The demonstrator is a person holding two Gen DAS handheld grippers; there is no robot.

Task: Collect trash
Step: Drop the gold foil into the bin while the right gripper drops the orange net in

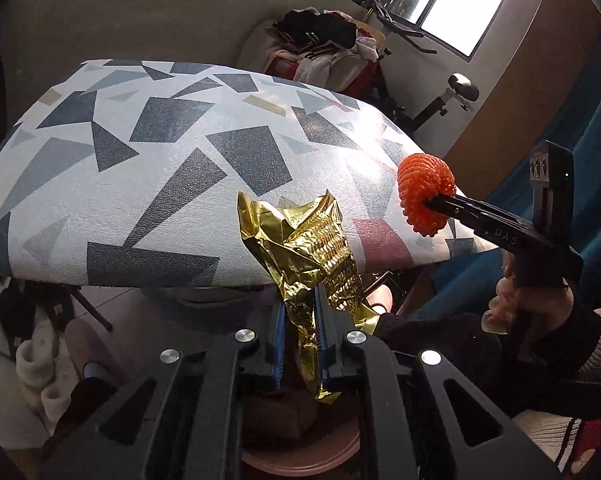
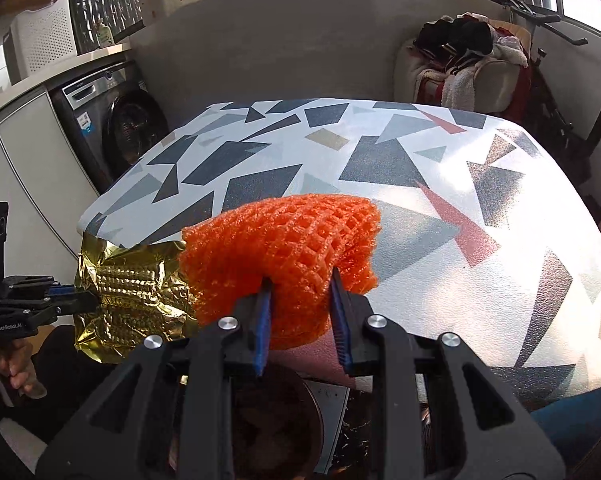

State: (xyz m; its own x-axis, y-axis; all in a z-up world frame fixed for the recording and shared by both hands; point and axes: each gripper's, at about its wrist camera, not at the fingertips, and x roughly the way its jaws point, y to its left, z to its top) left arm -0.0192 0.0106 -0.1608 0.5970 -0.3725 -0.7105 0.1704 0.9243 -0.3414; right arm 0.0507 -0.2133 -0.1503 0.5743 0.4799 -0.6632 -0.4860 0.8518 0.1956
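Trash is off the bench [image 1: 148, 184] already: gold foil wrapper [image 1: 300, 248] pinched in left gripper [image 1: 300, 312], orange foam net [image 2: 284, 248] clamped in right gripper [image 2: 300, 280], both past bench's near edge. Round bin [image 2: 276, 424] seems directly below, right gripper nearer.

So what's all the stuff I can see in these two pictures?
gold foil wrapper: one, shiny gold, crumpled, held at the table's near edge
foam fruit net: one, orange, held above the table's near edge
table: one, white with grey, dark and red shapes, centre
washing machine: one, dark grey, left of the table
pile of clothes: one heap, black, white and red, on a chair behind the table
exercise bike: one, black, by the window
slippers: pale, on the floor under the table
left claw: black with blue pads, shut on the wrapper
right claw: black with blue pads, gripping the net
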